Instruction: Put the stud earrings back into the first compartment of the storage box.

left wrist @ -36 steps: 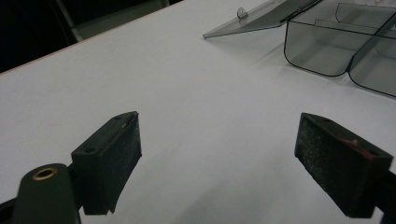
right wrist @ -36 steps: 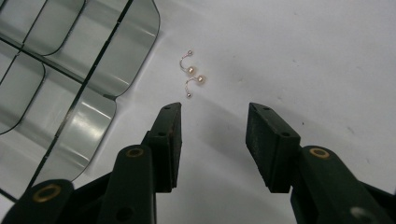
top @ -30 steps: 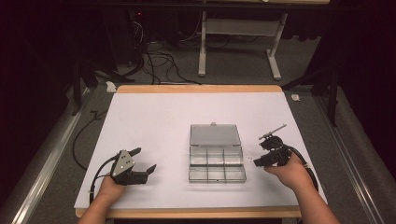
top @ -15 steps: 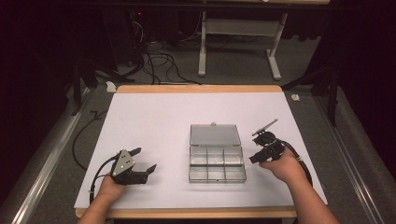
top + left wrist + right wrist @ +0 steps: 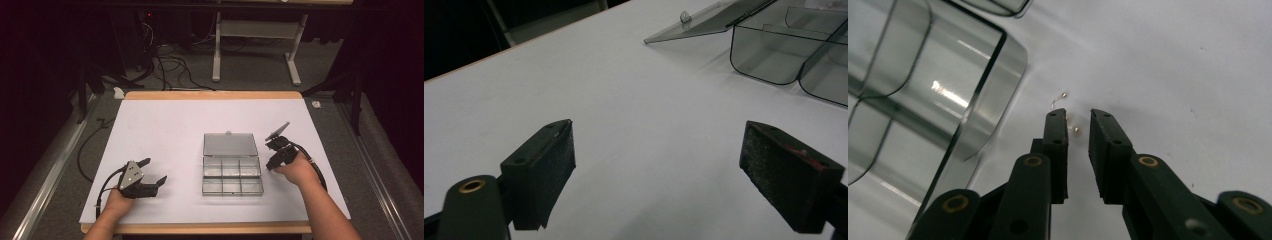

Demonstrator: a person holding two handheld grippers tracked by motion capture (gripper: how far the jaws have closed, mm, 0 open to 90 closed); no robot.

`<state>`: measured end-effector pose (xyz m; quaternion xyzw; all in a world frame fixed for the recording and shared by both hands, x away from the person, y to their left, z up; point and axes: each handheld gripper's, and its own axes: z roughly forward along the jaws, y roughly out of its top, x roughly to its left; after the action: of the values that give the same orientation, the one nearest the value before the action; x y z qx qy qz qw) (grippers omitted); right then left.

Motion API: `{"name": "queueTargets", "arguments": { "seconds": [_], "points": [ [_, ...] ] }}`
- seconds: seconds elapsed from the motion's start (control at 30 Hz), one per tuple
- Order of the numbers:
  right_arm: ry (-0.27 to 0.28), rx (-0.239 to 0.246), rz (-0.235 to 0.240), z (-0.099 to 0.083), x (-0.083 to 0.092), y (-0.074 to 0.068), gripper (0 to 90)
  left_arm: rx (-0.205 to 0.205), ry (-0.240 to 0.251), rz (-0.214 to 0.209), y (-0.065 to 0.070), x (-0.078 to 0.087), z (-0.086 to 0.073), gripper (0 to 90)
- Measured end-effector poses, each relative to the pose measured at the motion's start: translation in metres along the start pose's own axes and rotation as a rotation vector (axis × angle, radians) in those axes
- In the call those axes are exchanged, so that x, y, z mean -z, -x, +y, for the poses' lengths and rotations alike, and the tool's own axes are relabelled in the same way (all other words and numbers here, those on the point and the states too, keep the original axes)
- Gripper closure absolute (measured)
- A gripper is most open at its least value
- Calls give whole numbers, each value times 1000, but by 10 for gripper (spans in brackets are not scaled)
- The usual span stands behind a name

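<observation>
A clear compartment box (image 5: 232, 186) lies mid-table with its lid (image 5: 230, 144) folded flat behind it. My right gripper (image 5: 270, 166) sits just off the box's right side, tips down near the table. In the right gripper view its jaws (image 5: 1078, 122) have just been closing and stand a narrow gap apart. A tiny metal piece with small beads (image 5: 1076, 129), like an earring, lies on the white top between the tips, and the pads are not pressing on it. My left gripper (image 5: 156, 170) rests at the front left, open wide (image 5: 659, 165), with nothing between its jaws.
The box's rounded corner wall (image 5: 998, 85) stands close to the left of the right jaws. The white tabletop (image 5: 165, 130) has a wooden edge (image 5: 210, 95) at the back. Cables and a stand's legs (image 5: 255, 50) lie on the floor beyond.
The right gripper has moved left and a little down, closer to the box's right side, and its jaws have narrowed. The left gripper has stayed where it was.
</observation>
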<state>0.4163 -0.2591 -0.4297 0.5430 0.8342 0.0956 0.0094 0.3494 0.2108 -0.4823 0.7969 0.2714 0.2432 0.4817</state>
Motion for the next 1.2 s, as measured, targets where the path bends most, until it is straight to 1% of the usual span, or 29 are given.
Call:
{"name": "queueTargets", "arguments": {
  "seconds": [0.03, 0.07, 0.1, 0.23, 0.27, 0.33, 0.4, 0.43, 0.47, 0.53, 0.57, 0.6, 0.67, 0.73, 0.77, 0.87, 1.0, 1.03, 1.1, 1.2],
  "points": [
    [5, -6, 4, 1, -1, 0, 781, 4, -1, -3, 0, 0, 0, 150],
    [4, -8, 15, 3, -3, 1, 785, 7, -1, -4, -1, 0, 0, 150],
    [-3, -9, 16, 3, -4, 0, 785, 11, 0, -4, -1, 0, 0, 150],
    [-6, -3, 23, 5, -7, -1, 773, 5, 11, -3, 0, 1, -1, 150],
    [-20, 6, 6, 4, -10, -4, 766, 2, 13, -8, 0, 1, -1, 150],
    [-14, -4, -2, 3, -10, -5, 768, 8, 12, -7, -1, 1, -1, 150],
    [0, 10, -11, 1, -10, -5, 792, 2, 12, -6, 0, 1, -1, 150],
    [3, 10, -13, 0, -10, -5, 800, 1, 12, -6, 0, 1, -1, 150],
    [2, 11, -12, 0, -10, -5, 827, 1, 12, -6, 0, 1, -1, 150],
    [-4, 16, -13, -1, -10, -5, 837, 4, 11, -7, 0, 1, -1, 150],
    [-12, 19, -5, -2, -9, -4, 860, 7, 10, -4, -1, 1, 0, 150],
    [-13, 32, -3, -3, -9, -4, 863, 5, 10, -4, 0, 1, 0, 150],
    [-14, 38, 0, -6, -8, -4, 865, 1, 6, -3, 0, 0, 0, 150],
    [-10, 44, 8, -8, -8, -2, 865, 5, 4, -5, 0, 0, 0, 150],
    [-12, 35, 11, -10, -7, -1, 865, 5, 4, -4, 0, 0, 0, 150],
    [-3, 31, 13, -13, -3, 2, 865, -1, 6, -2, 0, 0, 0, 150],
    [-4, 28, 10, -16, 2, 3, 864, 6, 5, -5, -1, 1, 0, 150],
    [-2, 33, 10, -17, 3, 3, 864, 4, 6, -5, -1, 1, 0, 150],
    [-3, 37, 15, -17, 5, 3, 863, 2, 6, -5, 0, 0, 0, 150],
    [-5, 30, 26, -18, 10, 3, 863, 2, 6, -6, 0, 0, 0, 150]
  ]
}}
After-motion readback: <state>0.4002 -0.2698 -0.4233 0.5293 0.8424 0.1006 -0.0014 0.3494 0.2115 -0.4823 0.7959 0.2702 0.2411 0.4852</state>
